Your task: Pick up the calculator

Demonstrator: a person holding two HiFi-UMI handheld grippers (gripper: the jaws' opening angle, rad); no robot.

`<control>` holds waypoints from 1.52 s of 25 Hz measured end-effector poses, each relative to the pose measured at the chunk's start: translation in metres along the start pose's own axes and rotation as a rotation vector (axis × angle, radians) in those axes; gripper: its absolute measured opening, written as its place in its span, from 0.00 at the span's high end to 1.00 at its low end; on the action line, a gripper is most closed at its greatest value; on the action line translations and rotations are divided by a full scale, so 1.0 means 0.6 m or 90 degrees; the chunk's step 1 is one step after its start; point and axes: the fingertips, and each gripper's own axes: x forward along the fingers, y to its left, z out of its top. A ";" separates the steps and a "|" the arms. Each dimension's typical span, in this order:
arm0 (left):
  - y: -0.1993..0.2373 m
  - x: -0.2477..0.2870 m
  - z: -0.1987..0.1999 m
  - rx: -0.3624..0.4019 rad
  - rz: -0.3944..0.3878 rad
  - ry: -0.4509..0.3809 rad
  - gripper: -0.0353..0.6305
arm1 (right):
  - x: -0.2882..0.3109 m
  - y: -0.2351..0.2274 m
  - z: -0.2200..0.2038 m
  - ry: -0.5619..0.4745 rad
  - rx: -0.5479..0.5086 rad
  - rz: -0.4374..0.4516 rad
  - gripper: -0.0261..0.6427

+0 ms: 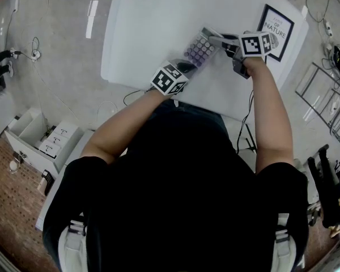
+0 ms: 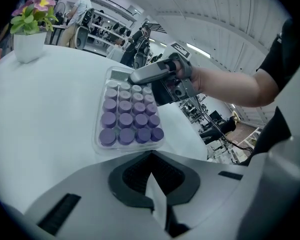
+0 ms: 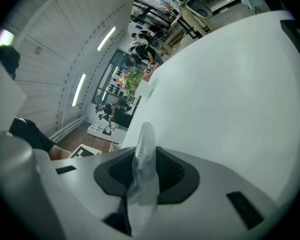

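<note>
The calculator (image 1: 199, 50), clear-cased with round purple keys, lies slantwise on the white table (image 1: 153, 27). My right gripper (image 1: 214, 37) reaches in from the right and is shut on the calculator's far edge. In the right gripper view that clear edge (image 3: 142, 154) stands edge-on between the pads. The left gripper view shows the calculator (image 2: 126, 119) from its near end, with the right gripper (image 2: 140, 76) clamped at its top right. My left gripper (image 1: 186, 67) sits just short of the calculator's near end, jaws together around a thin pale sliver, holding nothing.
A framed print (image 1: 275, 24) lies on the table right of the calculator. A white pot with flowers (image 2: 29, 44) stands at the table's far edge. On the floor are a white drawer unit (image 1: 45, 140) to the left and a wire rack (image 1: 328, 95) to the right.
</note>
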 end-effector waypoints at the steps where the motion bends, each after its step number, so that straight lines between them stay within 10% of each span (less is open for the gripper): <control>1: 0.001 0.000 0.001 -0.003 -0.004 0.000 0.92 | -0.002 0.001 0.001 -0.003 -0.007 -0.003 0.80; 38: -0.097 -0.277 0.156 0.130 0.007 -0.132 0.92 | -0.269 0.248 0.001 -0.276 -0.110 -0.131 0.80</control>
